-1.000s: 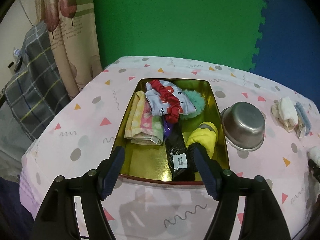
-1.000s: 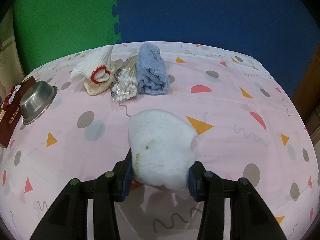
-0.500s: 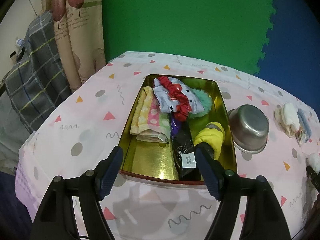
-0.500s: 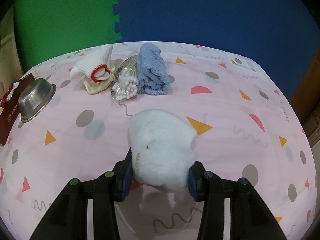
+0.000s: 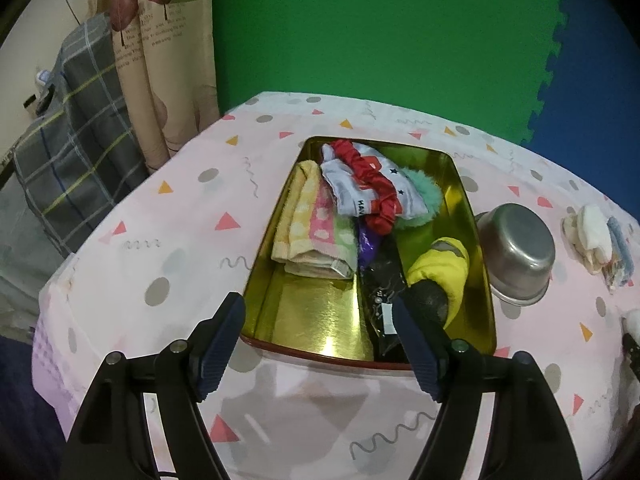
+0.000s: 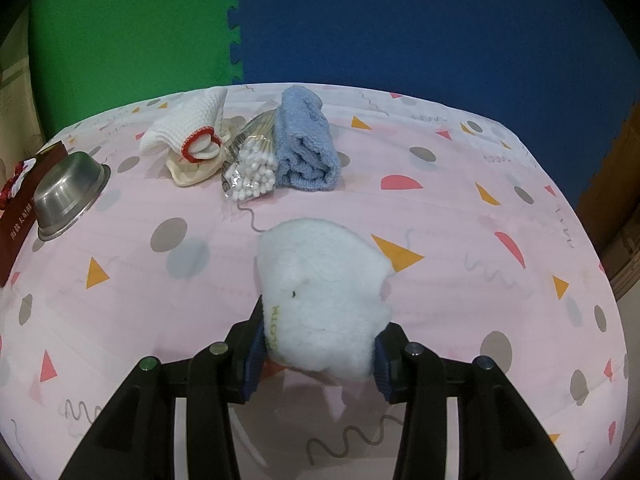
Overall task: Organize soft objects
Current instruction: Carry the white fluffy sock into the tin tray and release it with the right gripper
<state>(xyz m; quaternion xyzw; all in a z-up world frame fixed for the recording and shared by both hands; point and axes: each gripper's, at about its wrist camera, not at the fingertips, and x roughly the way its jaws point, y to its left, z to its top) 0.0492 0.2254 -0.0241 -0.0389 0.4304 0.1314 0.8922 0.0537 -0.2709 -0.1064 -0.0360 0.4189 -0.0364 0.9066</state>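
My right gripper (image 6: 320, 340) is shut on a white fluffy pad (image 6: 320, 296) and holds it just above the pink tablecloth. Beyond it lie a rolled blue towel (image 6: 306, 148), a bag of cotton swabs (image 6: 252, 170) and white knit gloves with red cuffs (image 6: 188, 138). My left gripper (image 5: 320, 320) is open and empty over the near end of a gold tray (image 5: 316, 320). The tray holds a folded pastel towel (image 5: 312, 228), a grey cloth (image 5: 348, 192) with a red scrunchie (image 5: 372, 184), a teal puff (image 5: 424, 200), a black packet (image 5: 384, 280) and a yellow glove (image 5: 444, 268).
A steel bowl (image 5: 516, 252) stands upside down right of the tray; it also shows in the right wrist view (image 6: 68, 196). A plaid cloth (image 5: 72, 152) and a curtain (image 5: 160, 60) hang left of the table. Green and blue foam mats form the back wall.
My left gripper has drawn back and shifted slightly left, so the tray sits a little further right in view. My right gripper has kept its hold on the white pad with almost no movement.
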